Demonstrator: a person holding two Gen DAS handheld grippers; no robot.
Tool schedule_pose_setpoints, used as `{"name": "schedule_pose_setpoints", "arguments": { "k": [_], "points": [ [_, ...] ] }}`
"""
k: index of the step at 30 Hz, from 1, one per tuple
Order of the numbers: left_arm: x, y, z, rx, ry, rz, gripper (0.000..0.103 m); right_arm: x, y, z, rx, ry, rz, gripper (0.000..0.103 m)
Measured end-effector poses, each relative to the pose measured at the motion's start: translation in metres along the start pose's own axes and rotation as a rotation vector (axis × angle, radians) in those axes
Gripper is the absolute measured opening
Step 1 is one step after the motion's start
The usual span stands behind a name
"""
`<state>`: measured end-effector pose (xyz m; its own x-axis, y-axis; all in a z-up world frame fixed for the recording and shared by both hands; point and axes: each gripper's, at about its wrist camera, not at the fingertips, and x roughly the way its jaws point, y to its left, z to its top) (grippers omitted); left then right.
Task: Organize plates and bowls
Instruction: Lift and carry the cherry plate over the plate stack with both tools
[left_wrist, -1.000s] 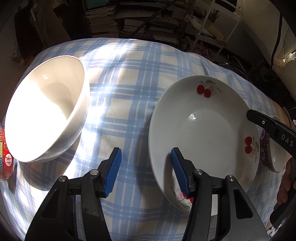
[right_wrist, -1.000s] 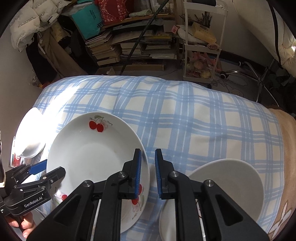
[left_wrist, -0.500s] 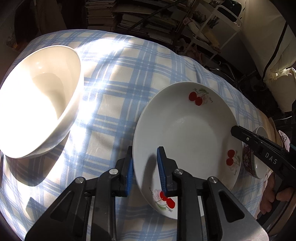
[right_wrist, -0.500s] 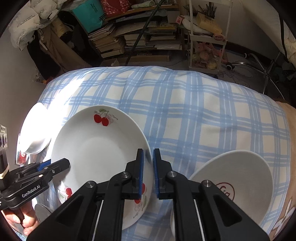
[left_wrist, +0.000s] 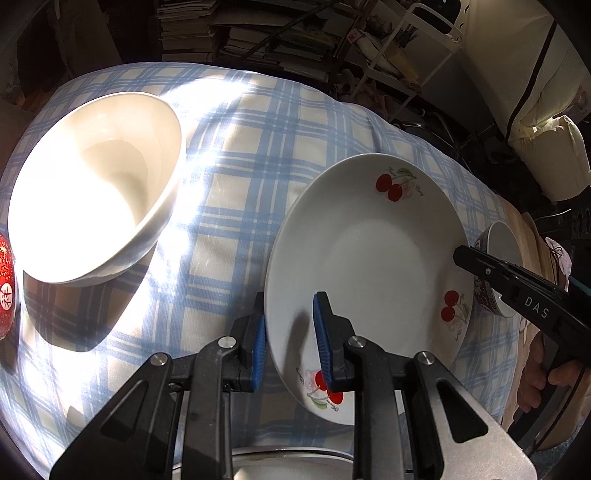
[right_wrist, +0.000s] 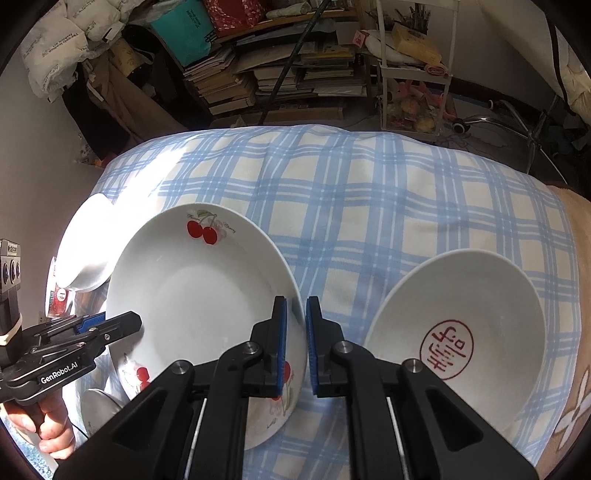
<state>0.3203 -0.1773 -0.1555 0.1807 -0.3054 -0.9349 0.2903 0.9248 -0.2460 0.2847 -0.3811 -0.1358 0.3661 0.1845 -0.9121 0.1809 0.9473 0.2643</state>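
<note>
A white cherry-print plate (left_wrist: 373, 266) is held above the blue checked tablecloth (left_wrist: 236, 177), and it shows in the right wrist view (right_wrist: 199, 295) too. My left gripper (left_wrist: 289, 332) is shut on the plate's left rim. My right gripper (right_wrist: 295, 332) is shut on its opposite rim. A large plain white bowl (left_wrist: 88, 188) sits at the left, brightly sunlit. A white bowl with a red seal mark (right_wrist: 461, 332) sits to the right of the plate.
A small patterned bowl (left_wrist: 498, 273) stands behind the right gripper's arm. A red can (left_wrist: 5, 291) is at the table's left edge. A metal dish (left_wrist: 288, 463) lies near the front edge. Bookshelves and a white cart (right_wrist: 413, 74) stand beyond the table.
My left gripper closed from open onto the plate's rim. The plate has lifted and tilted between both grippers. My right gripper stayed shut on the other rim.
</note>
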Motion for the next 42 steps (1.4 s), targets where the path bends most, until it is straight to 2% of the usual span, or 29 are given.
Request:
{"name": "schedule_pose_setpoints", "arguments": {
  "k": [9, 12, 21, 28, 42],
  "points": [
    [-0.037, 0.008, -0.021, -0.009, -0.014, -0.012, 0.022, -0.028, 0.017, -0.024, 0.015, -0.014, 0.025, 0.012],
    [-0.049, 0.010, -0.030, -0.005, -0.029, 0.005, 0.022, -0.039, 0.029, -0.032, 0.003, -0.020, 0.025, 0.012],
    [-0.083, 0.027, -0.070, -0.004, -0.034, 0.016, 0.022, -0.068, 0.062, -0.065, -0.019, -0.041, 0.044, 0.012],
    [-0.106, 0.046, -0.104, 0.006, -0.041, 0.031, 0.022, -0.081, 0.087, -0.095, -0.035, -0.037, 0.079, 0.012],
    [-0.129, 0.080, -0.169, -0.035, -0.043, 0.051, 0.022, -0.079, 0.130, -0.153, -0.072, -0.012, 0.071, 0.012]
  ]
}}
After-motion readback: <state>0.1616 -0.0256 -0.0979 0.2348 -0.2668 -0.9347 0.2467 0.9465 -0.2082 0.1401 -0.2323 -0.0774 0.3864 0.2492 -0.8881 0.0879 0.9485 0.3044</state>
